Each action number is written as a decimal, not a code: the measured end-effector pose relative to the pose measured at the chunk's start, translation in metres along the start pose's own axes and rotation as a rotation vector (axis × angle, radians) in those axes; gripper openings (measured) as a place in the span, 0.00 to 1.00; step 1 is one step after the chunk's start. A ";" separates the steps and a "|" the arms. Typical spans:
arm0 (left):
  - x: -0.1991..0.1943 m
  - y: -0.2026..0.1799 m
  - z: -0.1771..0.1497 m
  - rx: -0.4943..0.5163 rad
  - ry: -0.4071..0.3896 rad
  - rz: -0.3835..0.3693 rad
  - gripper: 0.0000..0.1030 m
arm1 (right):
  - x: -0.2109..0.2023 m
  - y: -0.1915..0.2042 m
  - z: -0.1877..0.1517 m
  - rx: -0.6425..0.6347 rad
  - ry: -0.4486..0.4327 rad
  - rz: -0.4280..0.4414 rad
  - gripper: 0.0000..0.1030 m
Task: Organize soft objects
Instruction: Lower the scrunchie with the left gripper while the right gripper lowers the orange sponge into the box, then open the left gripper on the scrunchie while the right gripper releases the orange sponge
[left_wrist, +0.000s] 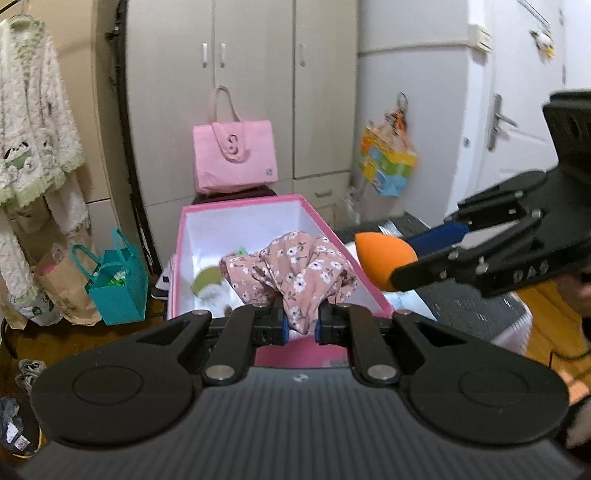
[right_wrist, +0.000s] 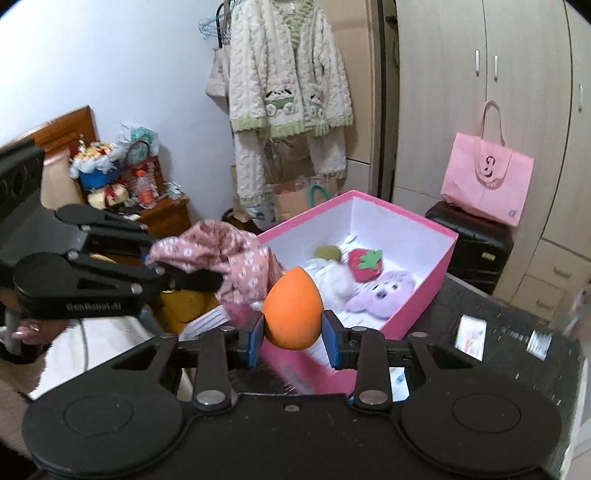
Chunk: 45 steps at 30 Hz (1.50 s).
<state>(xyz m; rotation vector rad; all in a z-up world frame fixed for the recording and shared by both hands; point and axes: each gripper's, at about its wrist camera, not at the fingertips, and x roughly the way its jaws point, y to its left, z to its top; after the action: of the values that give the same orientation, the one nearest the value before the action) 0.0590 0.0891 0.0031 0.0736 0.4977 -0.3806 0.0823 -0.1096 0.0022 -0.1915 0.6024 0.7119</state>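
My left gripper (left_wrist: 301, 326) is shut on a pink floral cloth (left_wrist: 291, 273) and holds it above the near edge of the open pink box (left_wrist: 192, 225). My right gripper (right_wrist: 293, 338) is shut on an orange egg-shaped sponge (right_wrist: 293, 308), just in front of the same box (right_wrist: 424, 306); in the left wrist view the sponge (left_wrist: 380, 258) hangs beside the box's right wall. Inside the box lie a strawberry plush (right_wrist: 364, 264), a purple plush (right_wrist: 384, 293), a white fluffy toy (right_wrist: 334, 282) and a green round item (right_wrist: 327, 253). The cloth also shows in the right wrist view (right_wrist: 221, 254).
The box stands on a dark surface (right_wrist: 498, 314) with small cards (right_wrist: 471, 338). A pink tote bag (left_wrist: 234, 160) sits on a black case (right_wrist: 472, 254) behind it. A teal bag (left_wrist: 118, 288) and paper bags stand on the floor at left. A fluffy robe (right_wrist: 291, 85) hangs by the wardrobe.
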 end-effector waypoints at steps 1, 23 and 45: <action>0.007 0.004 0.003 -0.004 0.005 0.012 0.11 | 0.006 -0.002 0.004 -0.014 -0.005 -0.028 0.38; 0.179 0.074 0.033 -0.131 0.214 -0.064 0.13 | 0.127 -0.089 0.050 0.000 0.007 -0.121 0.38; 0.152 0.065 0.036 -0.048 0.193 -0.036 0.51 | 0.126 -0.119 0.042 0.203 -0.020 -0.107 0.53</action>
<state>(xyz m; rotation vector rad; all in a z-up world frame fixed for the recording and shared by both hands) 0.2223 0.0925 -0.0395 0.0555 0.6991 -0.3989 0.2551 -0.1135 -0.0409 -0.0285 0.6359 0.5445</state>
